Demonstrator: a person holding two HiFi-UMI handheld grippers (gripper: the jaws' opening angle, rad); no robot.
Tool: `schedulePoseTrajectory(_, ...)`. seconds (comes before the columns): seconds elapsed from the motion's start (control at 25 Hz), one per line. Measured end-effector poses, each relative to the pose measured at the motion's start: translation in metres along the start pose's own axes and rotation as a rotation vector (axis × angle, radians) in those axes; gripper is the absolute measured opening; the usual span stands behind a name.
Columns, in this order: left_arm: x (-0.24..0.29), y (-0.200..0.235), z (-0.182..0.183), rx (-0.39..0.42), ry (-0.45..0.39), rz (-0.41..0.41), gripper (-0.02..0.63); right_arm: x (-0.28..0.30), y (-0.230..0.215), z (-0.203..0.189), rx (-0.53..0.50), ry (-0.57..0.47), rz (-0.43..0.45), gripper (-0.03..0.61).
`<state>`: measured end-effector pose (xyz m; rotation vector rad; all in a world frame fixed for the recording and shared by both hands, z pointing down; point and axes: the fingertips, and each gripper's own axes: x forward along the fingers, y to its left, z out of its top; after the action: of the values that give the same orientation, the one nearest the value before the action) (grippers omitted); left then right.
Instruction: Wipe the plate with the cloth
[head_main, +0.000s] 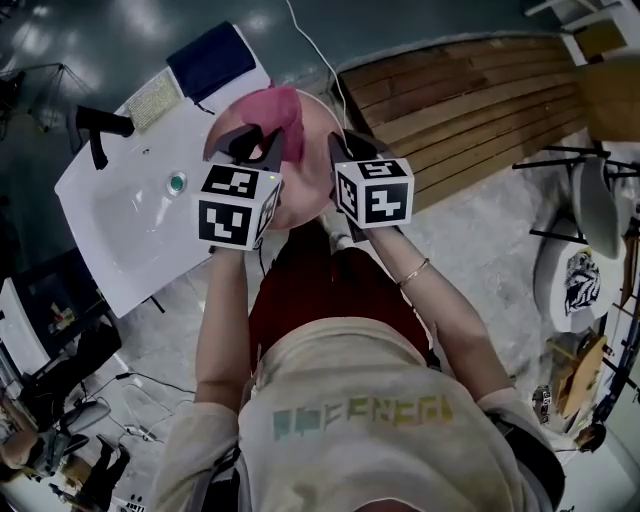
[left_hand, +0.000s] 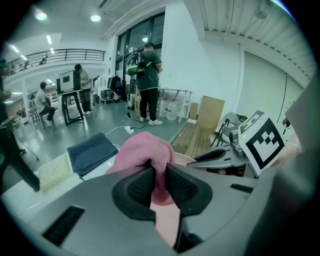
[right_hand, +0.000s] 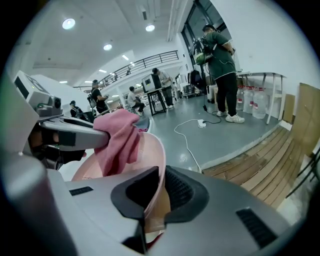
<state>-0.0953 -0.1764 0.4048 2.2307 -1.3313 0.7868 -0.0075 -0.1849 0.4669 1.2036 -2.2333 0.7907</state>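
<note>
Sink (head_main: 120, 215): white, at the left; the plate overlaps its right edge in the head view.
Left gripper (left_hand: 160, 176): jaws clenched on the pink cloth (left_hand: 144, 149).
Cloth: bunched over the plate's far rim.
Plate (right_hand: 146, 150): pink, held in the air, tilted, between the two grippers.
Right gripper (right_hand: 161, 186): jaws pinching the plate's near rim.
Wooden decking (head_main: 470, 100): right of the plate, with bare grey floor beyond.
</note>
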Motion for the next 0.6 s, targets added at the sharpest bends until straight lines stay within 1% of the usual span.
schedulePoseTrajectory(0.12,0.015,-0.022,-0.001,0.023,0.020,-0.055,0.066,0.000,-0.001,0.000,0.000,0.000,-0.001,0.063)
schedulePoseTrajectory(0.28,0.030,-0.042,-0.012,0.065,0.073,-0.098,0.066,-0.003,-0.001,0.001,0.003,-0.002,-0.005,0.063)
schedulePoseTrajectory(0.44,0.035,-0.043,-0.027,0.084,0.110,-0.092,0.066,-0.004,-0.002,0.000,0.011,-0.004,-0.013,0.063)
schedulePoseTrajectory(0.6,0.032,-0.034,-0.034,0.082,0.121,-0.070,0.066,-0.003,-0.002,0.001,0.008,-0.005,-0.021,0.063)
